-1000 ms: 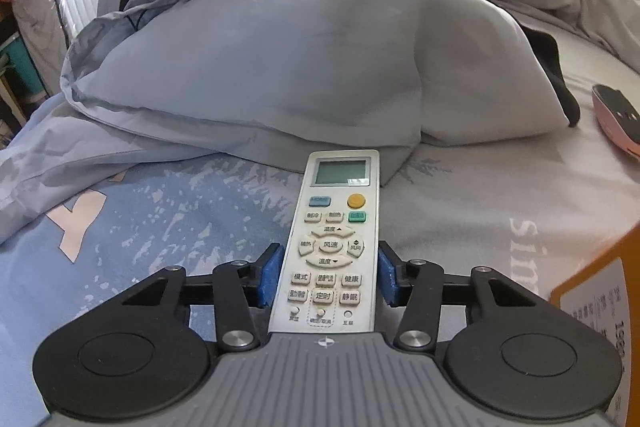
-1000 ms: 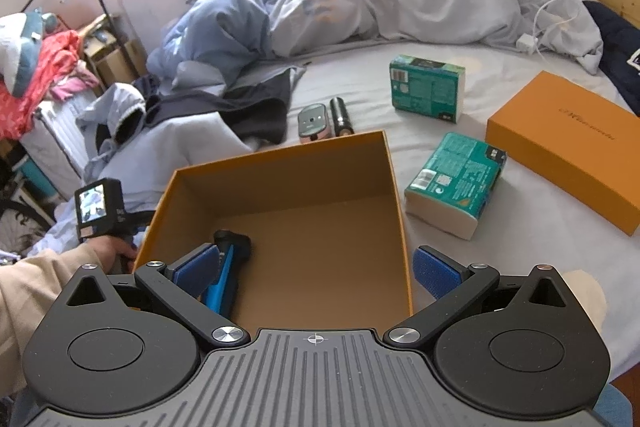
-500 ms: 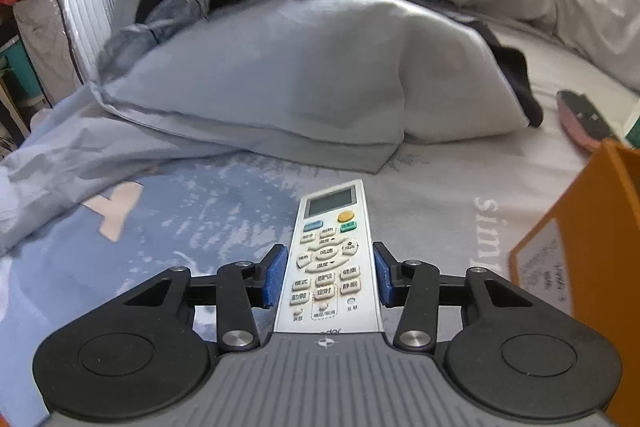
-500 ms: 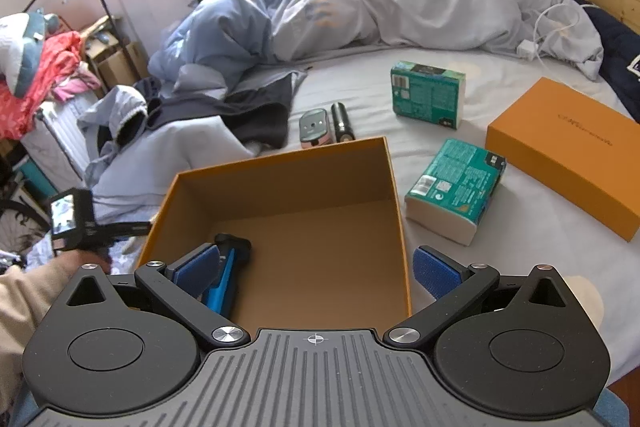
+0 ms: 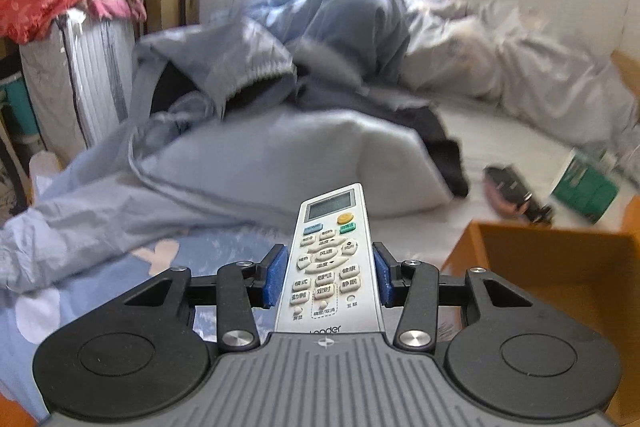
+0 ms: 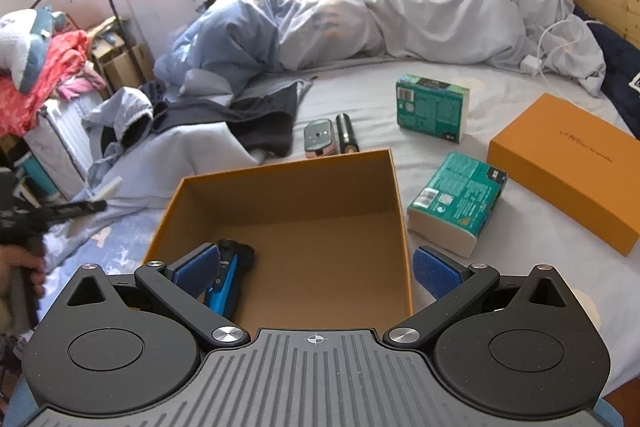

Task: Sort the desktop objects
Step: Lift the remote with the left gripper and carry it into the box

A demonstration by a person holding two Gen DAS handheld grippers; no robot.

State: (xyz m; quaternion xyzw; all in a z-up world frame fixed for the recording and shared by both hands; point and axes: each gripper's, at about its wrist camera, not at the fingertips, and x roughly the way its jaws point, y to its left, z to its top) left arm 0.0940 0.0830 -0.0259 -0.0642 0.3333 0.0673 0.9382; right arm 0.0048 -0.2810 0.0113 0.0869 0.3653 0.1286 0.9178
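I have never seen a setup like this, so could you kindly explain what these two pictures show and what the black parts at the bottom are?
There is no robot here. A person holds a two-fingered claw in each hand, and each claw carries a wide-angle camera looking forward along its fingers. The black parts are the claws themselves.

One picture comes from the left claw. Its blue pads are shut on a white remote, held off the bed.

The other comes from the right claw, which is open and holds nothing, above an open orange box. A blue tool lies inside.

On the bed around the box lie two green packs, a closed orange box, a dark cylinder, a small grey gadget, and rumpled bedding and clothes.
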